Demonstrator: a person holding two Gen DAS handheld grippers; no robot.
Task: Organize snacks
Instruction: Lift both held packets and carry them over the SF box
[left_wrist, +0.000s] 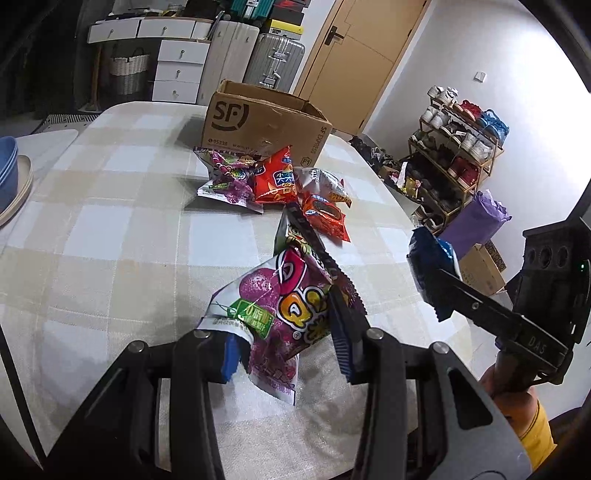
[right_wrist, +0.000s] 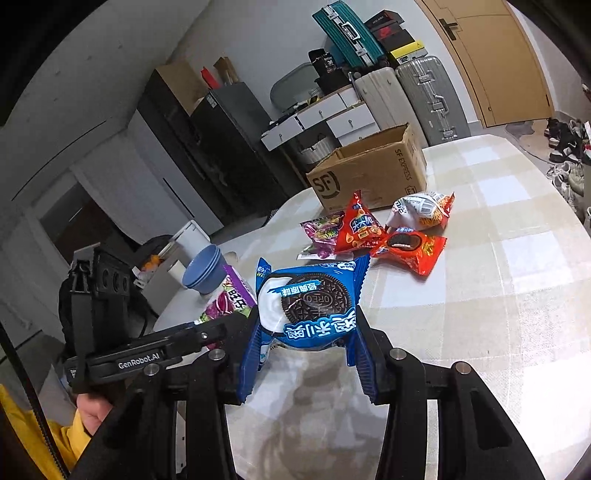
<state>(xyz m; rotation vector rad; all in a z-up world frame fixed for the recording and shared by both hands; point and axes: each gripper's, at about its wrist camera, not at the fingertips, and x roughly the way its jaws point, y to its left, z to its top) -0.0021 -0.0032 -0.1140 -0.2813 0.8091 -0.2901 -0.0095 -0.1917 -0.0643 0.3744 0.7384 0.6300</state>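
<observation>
My left gripper (left_wrist: 284, 343) is shut on a purple grape candy bag (left_wrist: 273, 306) and holds it above the checked tablecloth (left_wrist: 110, 236). My right gripper (right_wrist: 306, 350) is shut on a blue Oreo pack (right_wrist: 306, 306), also above the table; that pack shows at the right of the left wrist view (left_wrist: 432, 269). Further off lie several snacks: a second purple bag (left_wrist: 229, 177), a red chip bag (left_wrist: 275, 181), a red Oreo pack (left_wrist: 327, 218) and a white-and-red bag (left_wrist: 327, 184). An open SF cardboard box (left_wrist: 258, 122) stands behind them.
Blue bowls on plates (left_wrist: 9, 173) sit at the table's left edge. Beyond the table are white drawers (left_wrist: 177, 70), suitcases (left_wrist: 273, 62), a wooden door (left_wrist: 362, 55), a shoe rack (left_wrist: 450, 147) and a purple bag (left_wrist: 469, 221) on the floor.
</observation>
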